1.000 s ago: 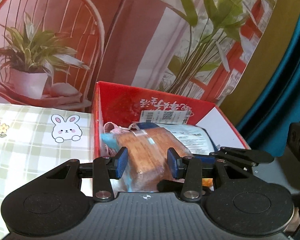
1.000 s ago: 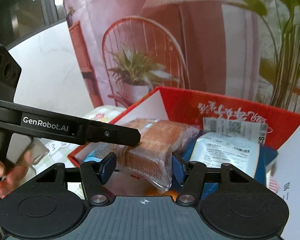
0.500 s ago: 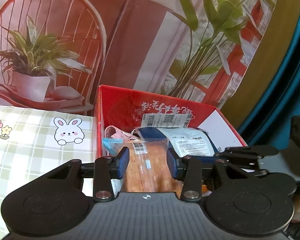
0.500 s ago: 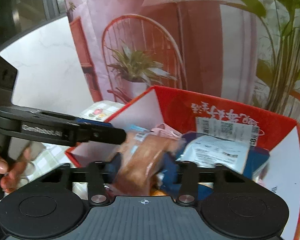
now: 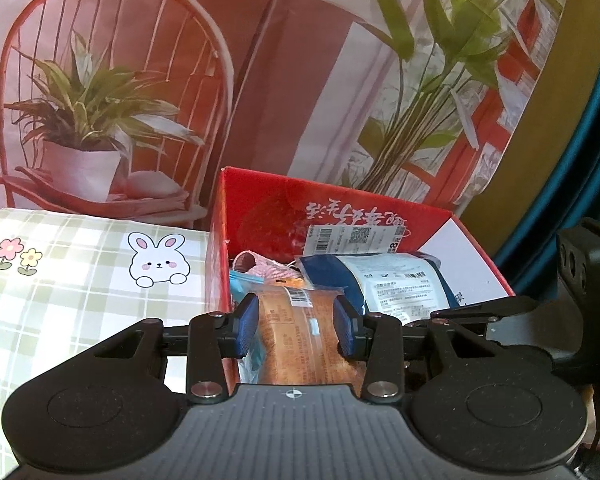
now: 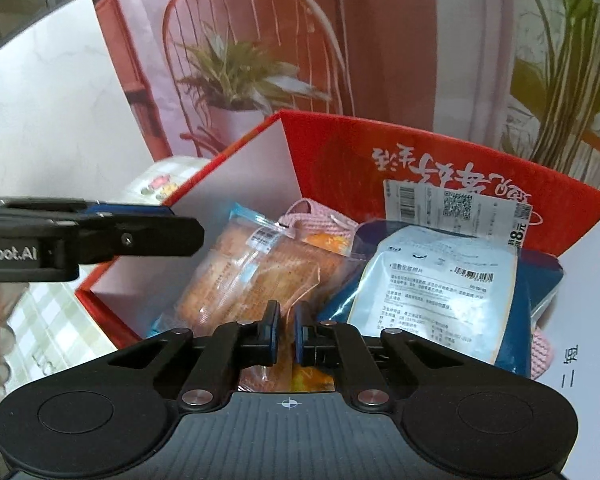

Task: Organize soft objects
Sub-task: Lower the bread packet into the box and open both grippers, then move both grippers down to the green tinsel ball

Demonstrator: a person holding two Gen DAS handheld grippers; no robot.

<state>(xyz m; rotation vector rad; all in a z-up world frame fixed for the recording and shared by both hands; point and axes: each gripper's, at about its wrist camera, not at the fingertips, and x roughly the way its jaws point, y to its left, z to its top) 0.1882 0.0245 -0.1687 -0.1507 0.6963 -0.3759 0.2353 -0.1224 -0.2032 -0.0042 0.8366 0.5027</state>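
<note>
A red cardboard box [image 5: 268, 216] [image 6: 332, 152] holds soft packets. A brown bread packet in clear wrap [image 5: 300, 336] [image 6: 256, 268] lies in its left part. A blue and white pouch [image 5: 396, 280] [image 6: 440, 280] lies to its right, with a pink knitted item [image 5: 260, 266] [image 6: 320, 220] behind. My left gripper [image 5: 296, 326] is open, its blue pads either side of the bread packet, above the box. My right gripper [image 6: 286, 332] is nearly closed on the packet's clear wrap edge at the box's near side.
A green checked cloth with a rabbit picture [image 5: 156, 264] covers the table left of the box. A printed backdrop of a chair and plants [image 5: 100, 120] stands behind. The left gripper's arm [image 6: 92, 236] reaches across the right wrist view over the box's left wall.
The bread packet went from held up between the right fingers down into the box. The right fingers closed from wide apart to a narrow gap. The left gripper stayed open above the packet.
</note>
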